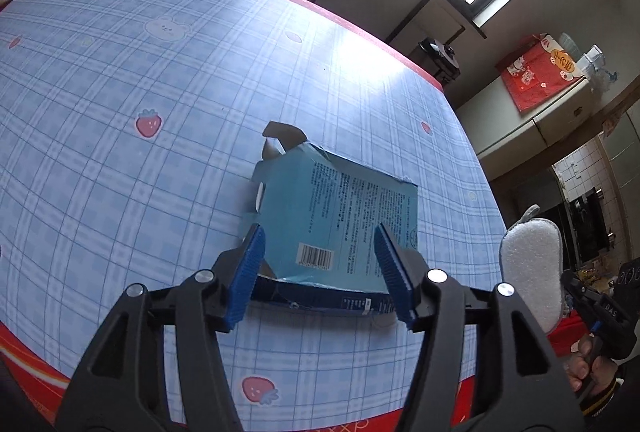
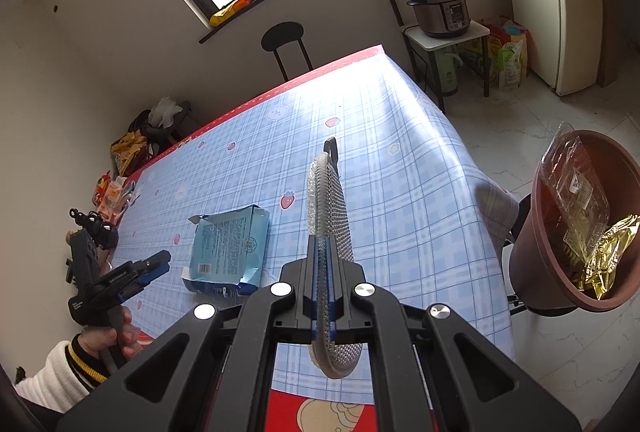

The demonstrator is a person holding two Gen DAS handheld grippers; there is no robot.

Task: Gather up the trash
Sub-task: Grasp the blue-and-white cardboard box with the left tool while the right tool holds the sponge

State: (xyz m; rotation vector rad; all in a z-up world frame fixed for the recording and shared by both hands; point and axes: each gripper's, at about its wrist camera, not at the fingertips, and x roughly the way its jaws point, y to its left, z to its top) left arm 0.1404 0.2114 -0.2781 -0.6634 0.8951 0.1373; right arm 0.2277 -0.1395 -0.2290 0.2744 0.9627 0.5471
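A flattened light-blue carton (image 1: 340,199) with torn flaps and a barcode lies on the checked blue tablecloth (image 1: 120,71). My left gripper (image 1: 319,236) hovers over the carton's near end, its blue pads apart and not pressing on it. In the right wrist view that gripper (image 2: 160,260) sits just left of the carton (image 2: 228,244). My right gripper (image 2: 326,244) is shut on a mesh-covered scrubbing sponge (image 2: 330,199), held edge-up above the table. The sponge (image 1: 532,264) also shows white at the right of the left wrist view.
A brown bin (image 2: 536,232) stands off the table's right edge with a clear wrapper (image 2: 572,183) and a gold wrapper (image 2: 608,252) inside. A black stool (image 2: 282,31) is behind the table. Snack packets (image 2: 128,147) lie by the far left corner.
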